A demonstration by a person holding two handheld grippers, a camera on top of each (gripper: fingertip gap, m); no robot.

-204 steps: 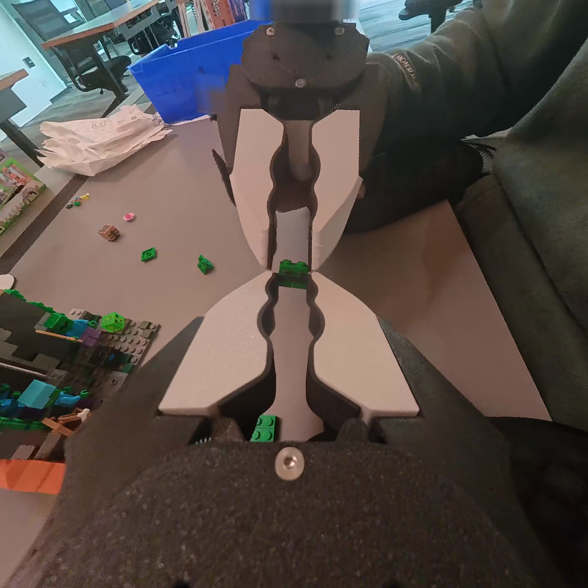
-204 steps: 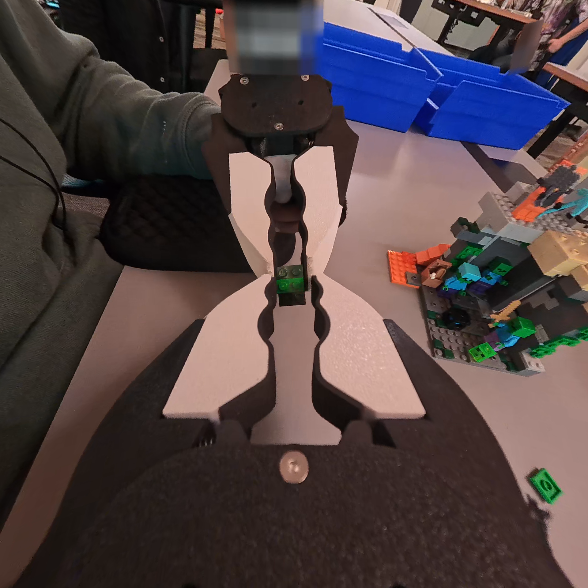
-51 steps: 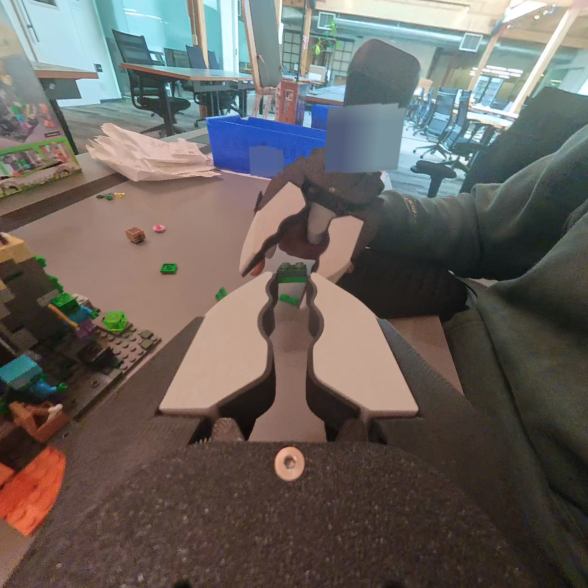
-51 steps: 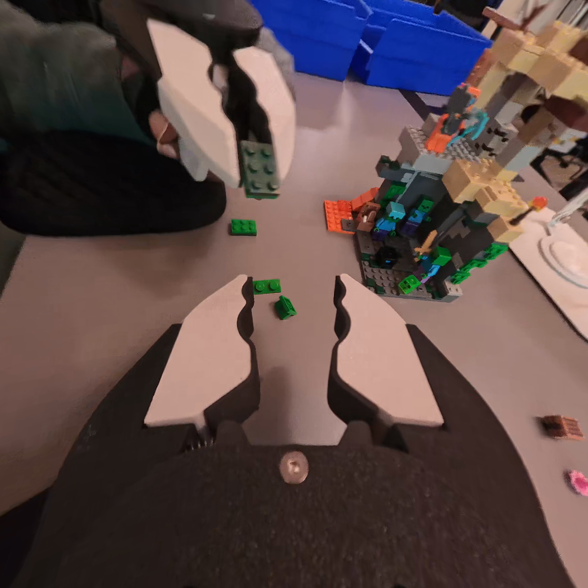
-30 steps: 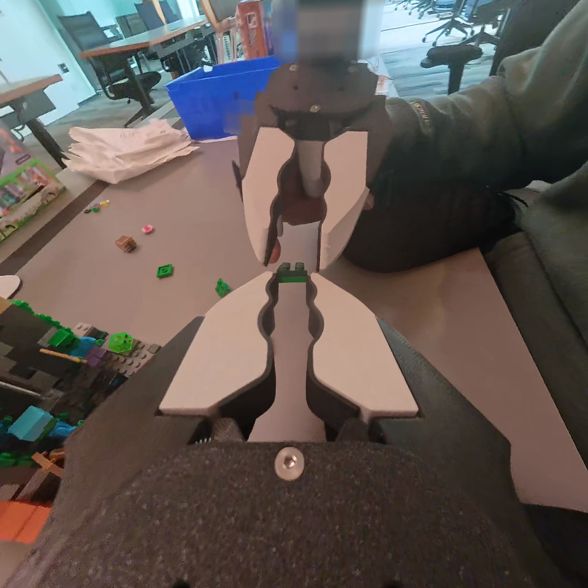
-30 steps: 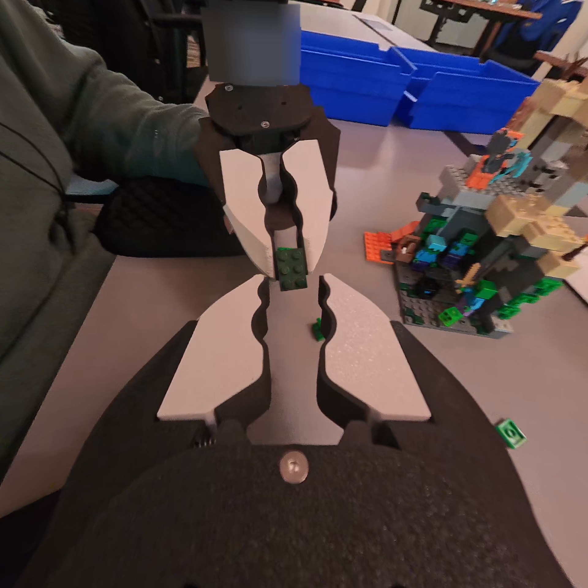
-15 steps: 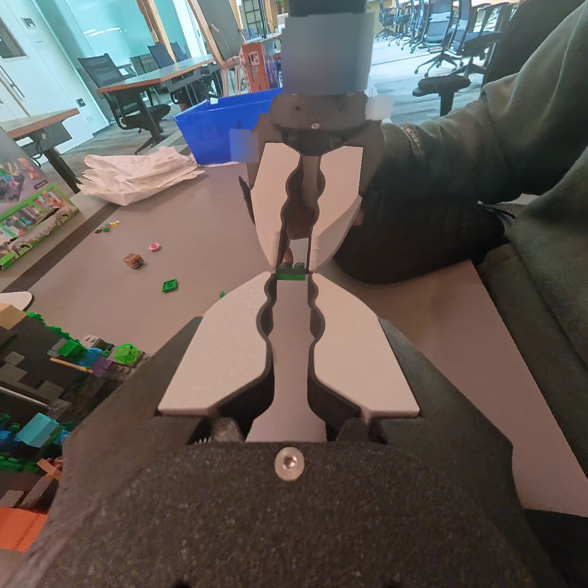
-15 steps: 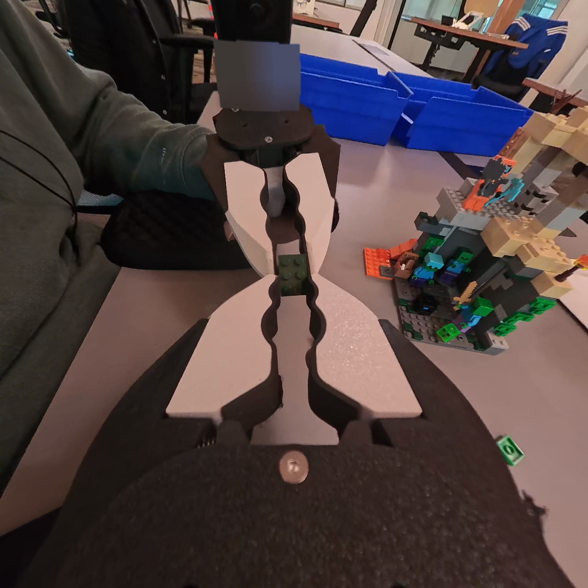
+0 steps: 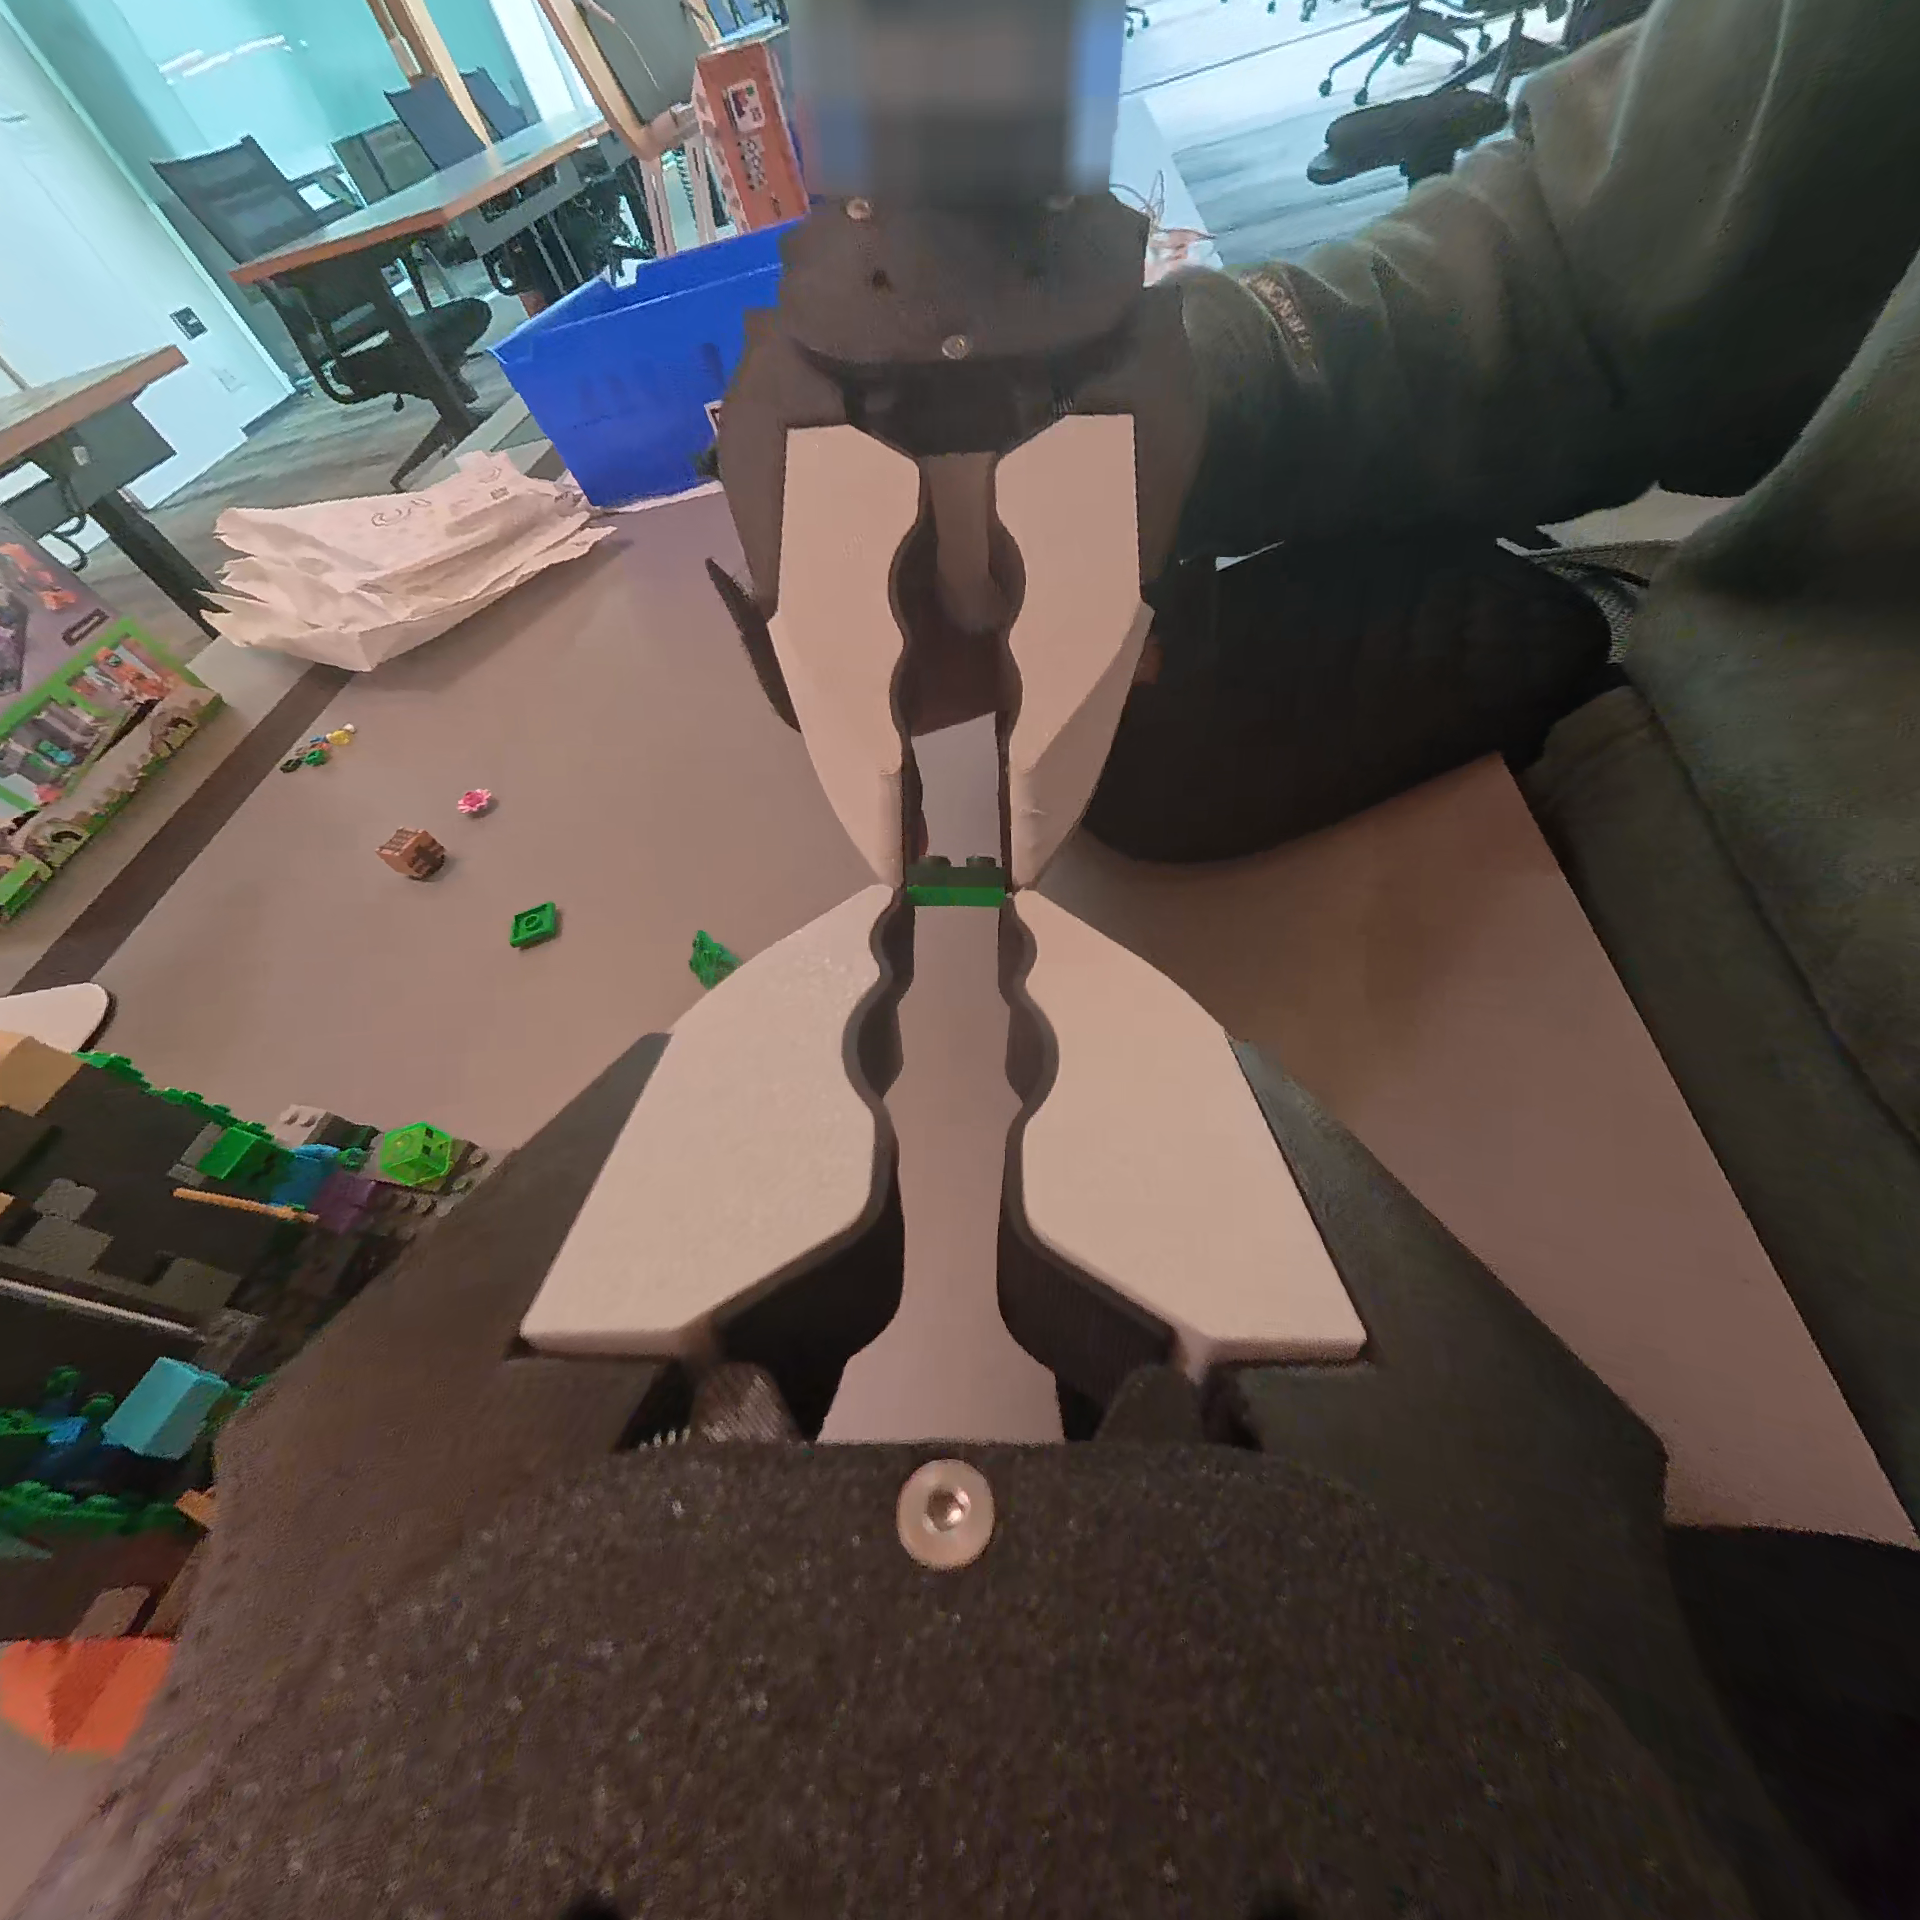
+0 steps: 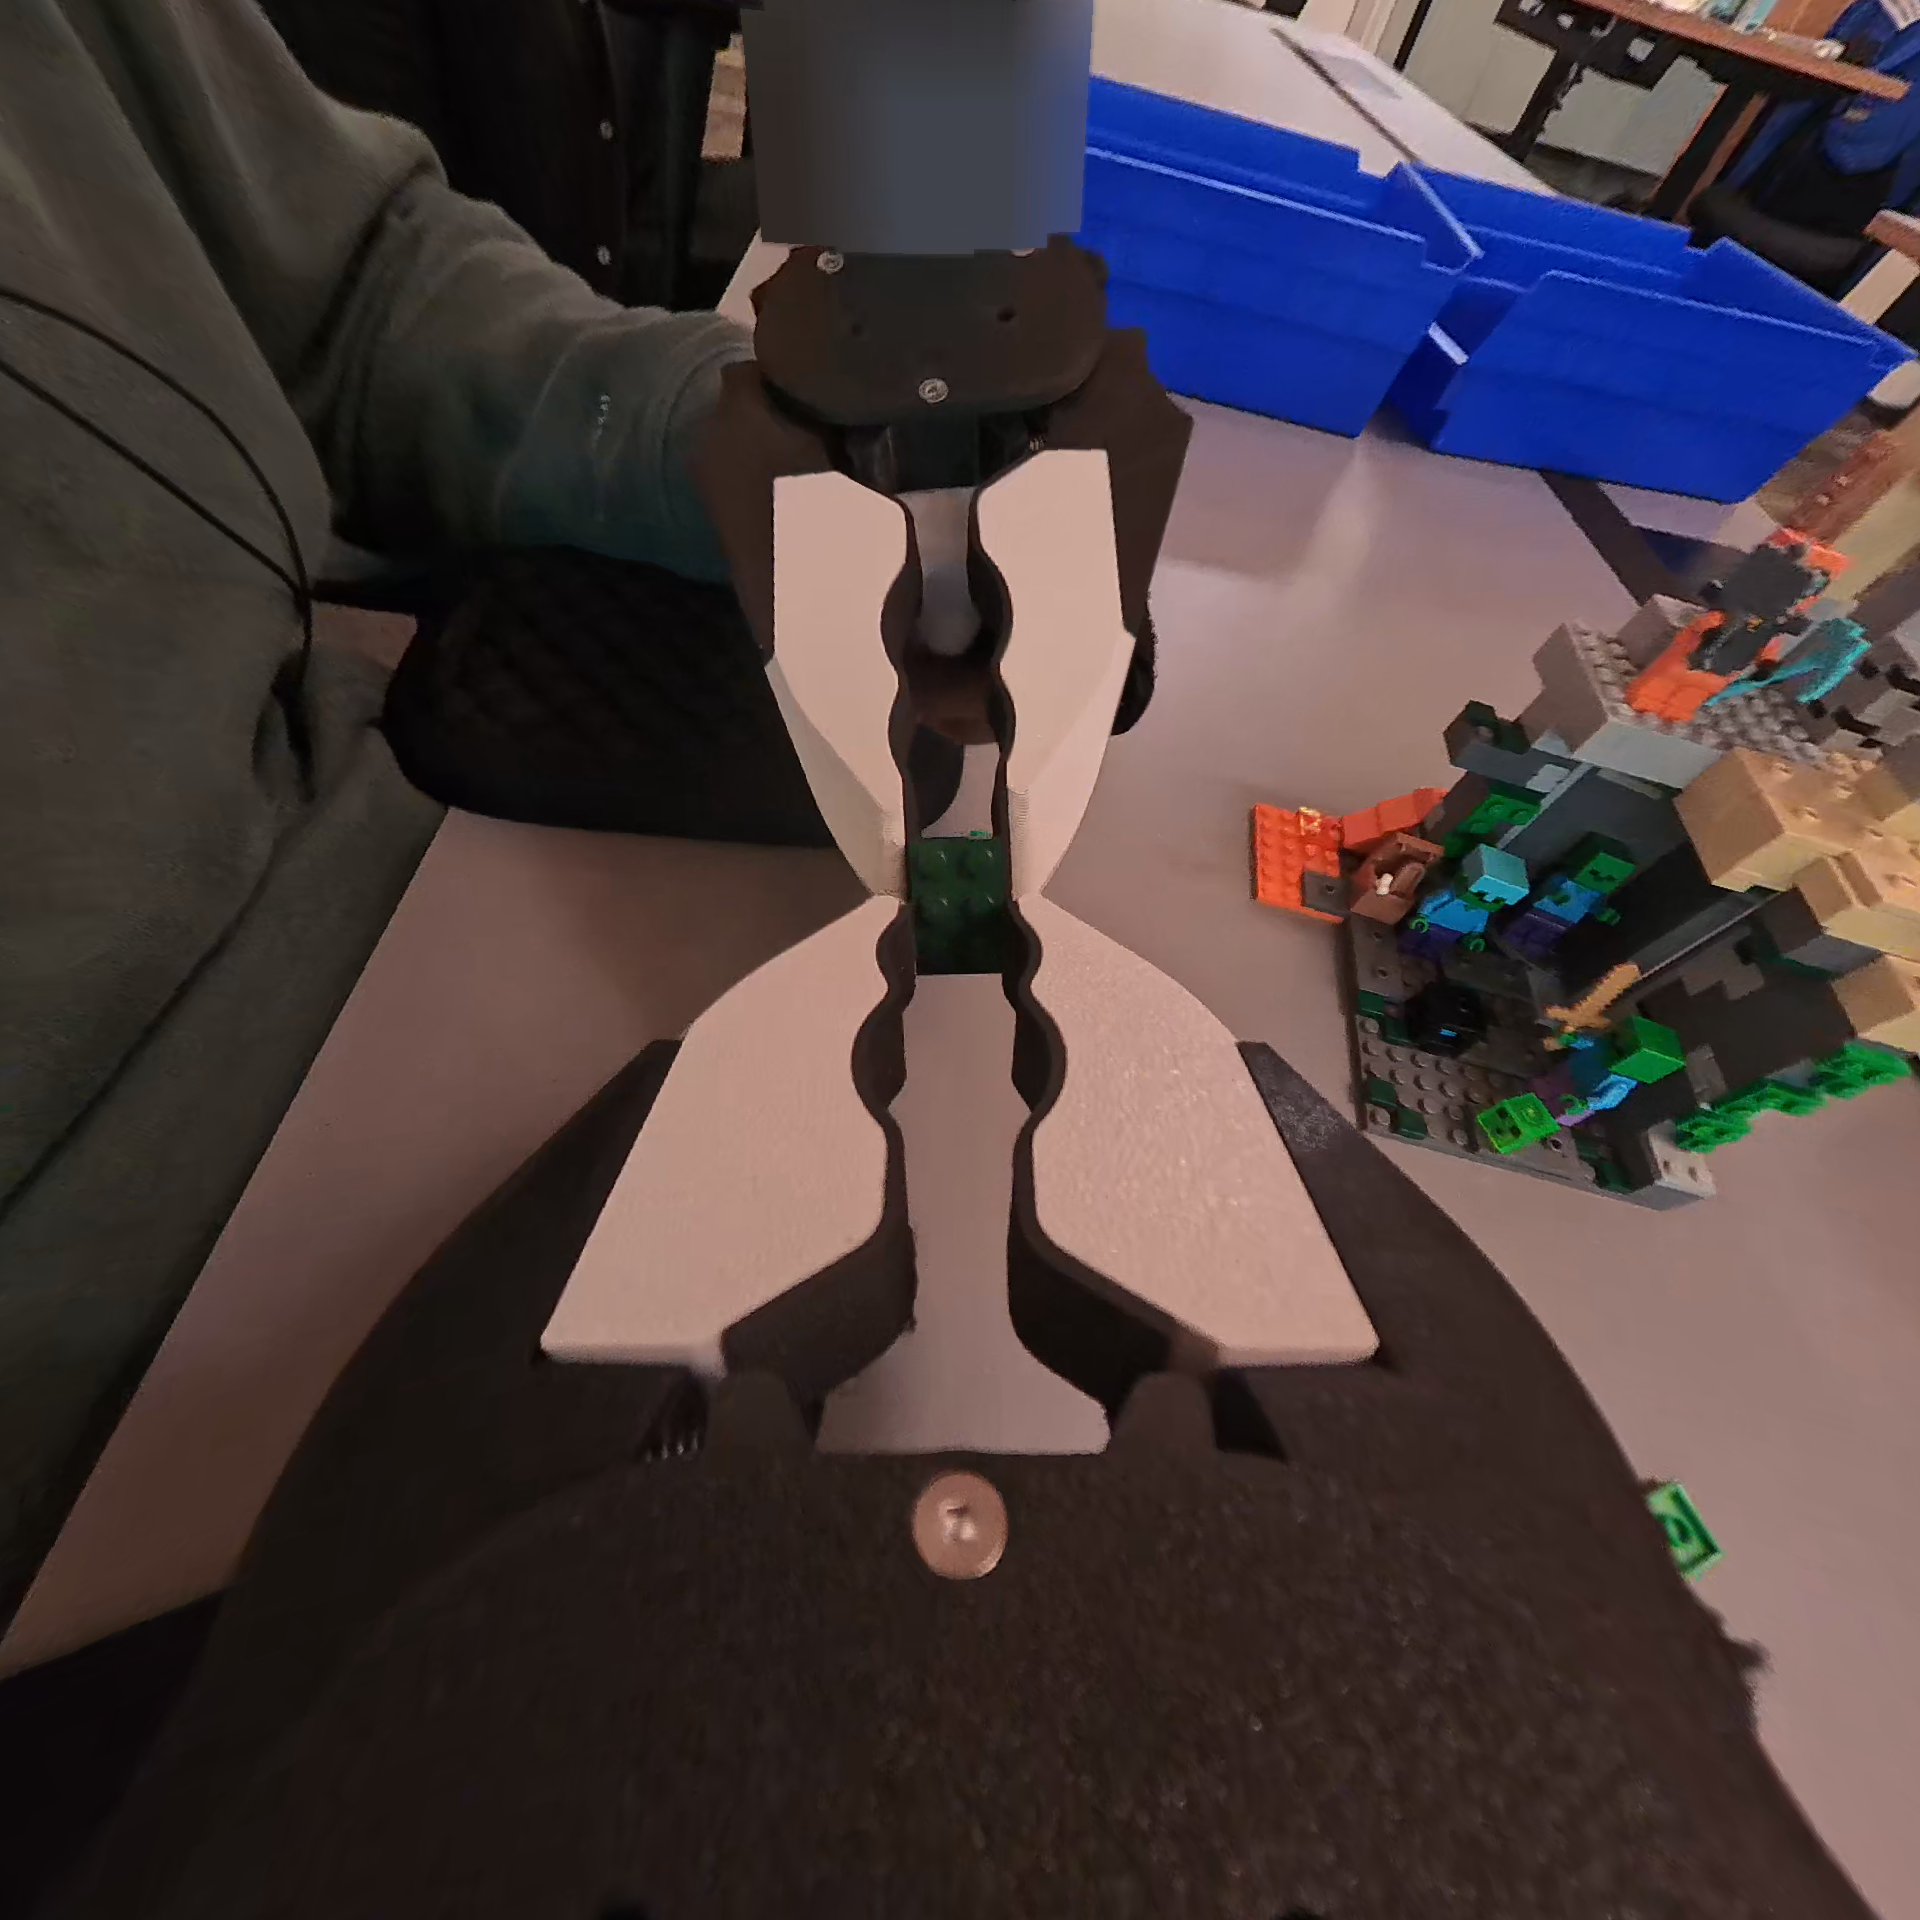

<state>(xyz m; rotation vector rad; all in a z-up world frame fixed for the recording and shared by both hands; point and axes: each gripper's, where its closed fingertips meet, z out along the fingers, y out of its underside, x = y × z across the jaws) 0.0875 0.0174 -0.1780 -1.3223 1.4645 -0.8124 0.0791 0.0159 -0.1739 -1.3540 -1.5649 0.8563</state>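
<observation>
Left gripper (image 9: 956, 902) and right gripper (image 10: 958, 914) tip to tip above the grey worktop (image 9: 582, 790), facing each other. Both clamped on the same stack of green bricks (image 10: 958, 904): bright green plate (image 9: 956, 894) under a dark green brick in the left wrist view, dark studded face showing in the right wrist view. Jaws of each narrowed to the brick width, white fingers (image 9: 769, 1122) pressing both sides. Stack held in the air, clear of the worktop.

Around the left gripper, on the worktop: small green piece (image 9: 711, 956) just beside the left finger, flat green tile (image 9: 534, 925) a bit farther out, brown block (image 9: 414, 852), pink flower piece (image 9: 476, 801), tiny cluster of coloured bits (image 9: 317, 750). White paper bags (image 9: 405, 566) at the far side, blue bin (image 9: 644, 405) behind them, printed set box (image 9: 83, 727) at the left edge. Brick-built model (image 9: 208, 1226) on a grey baseplate at lower left.

Same model (image 10: 1662, 935) right of the right gripper, well apart, with an orange plate (image 10: 1288, 852) at its near corner. Loose green tile (image 10: 1683, 1542) at lower right. Blue bins (image 10: 1455, 312) at the back. Green sleeve (image 10: 436, 374) behind the left gripper, sleeve (image 9: 1455, 343) behind the right one.
</observation>
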